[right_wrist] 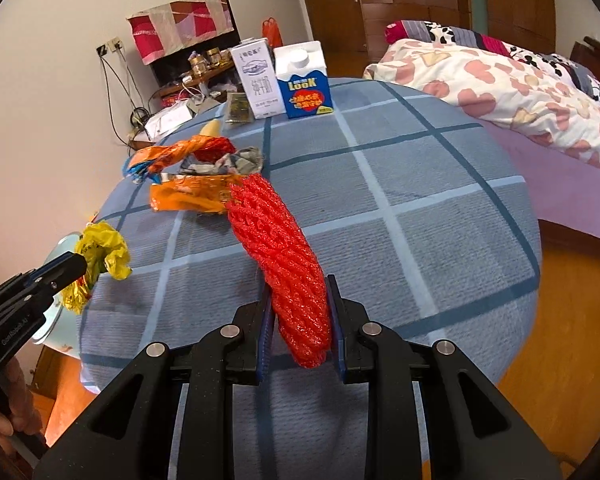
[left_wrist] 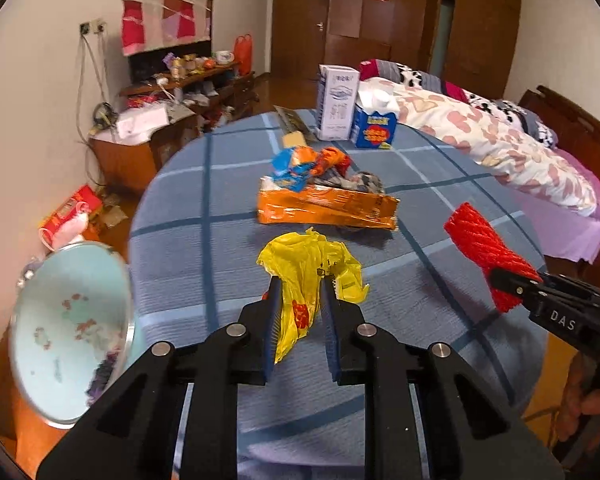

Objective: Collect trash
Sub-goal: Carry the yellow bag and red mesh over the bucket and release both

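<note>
We've got the yellow bag (left_wrist: pixel 306 276) pinched in our left gripper (left_wrist: pixel 300 284), red foam net (right_wrist: pixel 288 276) in the right gripper (right_wrist: pixel 300 300); wrappers (left_wrist: pixel 324 196) at 12 o'clock left.

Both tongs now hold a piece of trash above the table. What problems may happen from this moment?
1. The left tongs pinch only a thin fold of the yellow plastic bag; most of it hangs loose, so it may slip out.
2. The red foam net sticks out far beyond the right tongs and may sweep the orange wrapper nearby.
3. The basin sits past the table edge; a released piece might miss it.
</note>
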`<act>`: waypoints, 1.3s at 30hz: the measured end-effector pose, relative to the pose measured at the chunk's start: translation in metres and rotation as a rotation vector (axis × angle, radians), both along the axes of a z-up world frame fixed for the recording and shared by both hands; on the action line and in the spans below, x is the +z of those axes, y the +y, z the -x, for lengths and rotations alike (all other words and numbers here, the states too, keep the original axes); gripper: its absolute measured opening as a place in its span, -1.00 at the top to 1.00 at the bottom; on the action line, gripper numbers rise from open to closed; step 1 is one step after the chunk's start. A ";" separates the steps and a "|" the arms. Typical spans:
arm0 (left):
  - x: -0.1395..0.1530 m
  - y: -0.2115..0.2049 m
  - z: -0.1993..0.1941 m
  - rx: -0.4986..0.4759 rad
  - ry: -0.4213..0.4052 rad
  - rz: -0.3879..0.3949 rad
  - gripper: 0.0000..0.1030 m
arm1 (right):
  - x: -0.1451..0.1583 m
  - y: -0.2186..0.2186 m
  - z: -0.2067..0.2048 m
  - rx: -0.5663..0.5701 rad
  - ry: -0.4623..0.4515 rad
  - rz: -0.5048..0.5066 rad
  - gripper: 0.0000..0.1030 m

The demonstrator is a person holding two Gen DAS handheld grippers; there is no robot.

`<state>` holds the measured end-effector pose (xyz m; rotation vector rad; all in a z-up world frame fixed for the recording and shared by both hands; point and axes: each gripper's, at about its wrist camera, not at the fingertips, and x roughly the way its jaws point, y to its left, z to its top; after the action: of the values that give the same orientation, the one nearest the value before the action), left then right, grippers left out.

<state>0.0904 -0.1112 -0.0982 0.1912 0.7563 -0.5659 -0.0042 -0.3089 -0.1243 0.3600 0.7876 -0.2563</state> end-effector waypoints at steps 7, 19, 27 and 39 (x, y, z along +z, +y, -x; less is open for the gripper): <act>0.013 0.016 0.009 0.063 -0.052 -0.033 0.63 | 0.010 0.020 0.007 0.015 -0.023 0.011 0.52; 0.030 0.043 0.021 0.141 -0.138 -0.066 0.63 | 0.027 0.055 0.007 0.068 -0.055 0.048 0.52; 0.034 0.059 0.024 0.171 -0.144 -0.047 0.62 | 0.031 0.074 0.005 0.106 -0.058 0.067 0.52; 0.037 0.075 0.021 0.218 -0.145 -0.040 0.62 | 0.040 0.100 -0.002 0.159 -0.074 0.070 0.52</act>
<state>0.0698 -0.0362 -0.0616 0.1820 0.6379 -0.3262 -0.0024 -0.2094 -0.0847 0.2382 0.7278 -0.1207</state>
